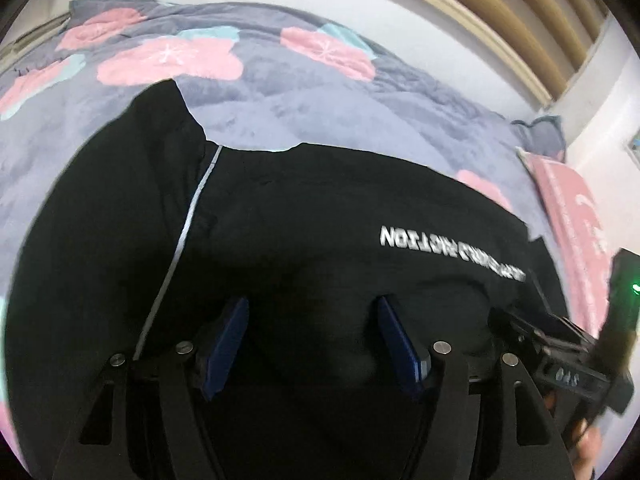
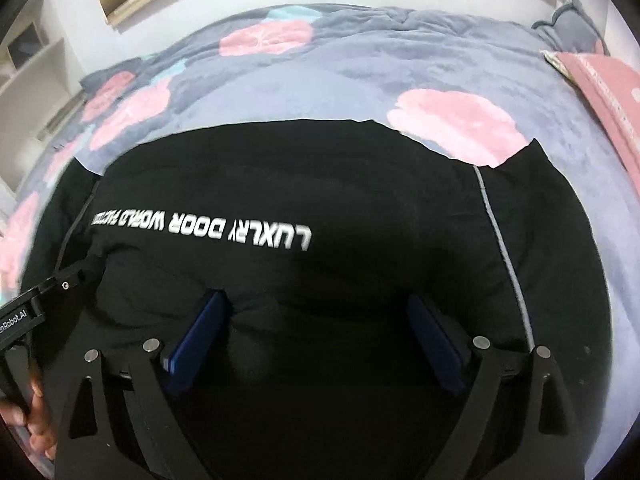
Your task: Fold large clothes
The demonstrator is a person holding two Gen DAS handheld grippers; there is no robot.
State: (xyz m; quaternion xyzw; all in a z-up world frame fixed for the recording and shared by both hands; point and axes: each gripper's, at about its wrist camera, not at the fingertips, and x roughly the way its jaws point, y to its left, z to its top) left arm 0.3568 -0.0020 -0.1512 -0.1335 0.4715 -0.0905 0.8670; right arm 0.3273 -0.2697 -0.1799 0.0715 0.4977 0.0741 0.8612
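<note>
A large black garment (image 1: pixel 320 208) lies spread flat on the bed, seen also in the right wrist view as the same black garment (image 2: pixel 360 184). White lettering (image 1: pixel 452 240) runs across it, upside down to me, and reads on as lettering (image 2: pixel 208 228) from the right. A thin white stripe (image 1: pixel 192 216) runs down one seam, another stripe (image 2: pixel 500 240) down the other. My left gripper (image 1: pixel 312 304) hovers open over the dark cloth, blue pads apart, nothing pinched. My right gripper (image 2: pixel 316 296) stands wider open above a soft crease in the cloth.
The bed carries a grey-blue duvet (image 1: pixel 320 112) with pink flower patches (image 2: pixel 456 128). A pink pillow (image 2: pixel 608 92) lies at the right. Wooden slats (image 1: pixel 500 12) line the wall behind. White shelves (image 2: pixel 28 64) stand at the left. A hand (image 2: pixel 38 420) grips the other tool.
</note>
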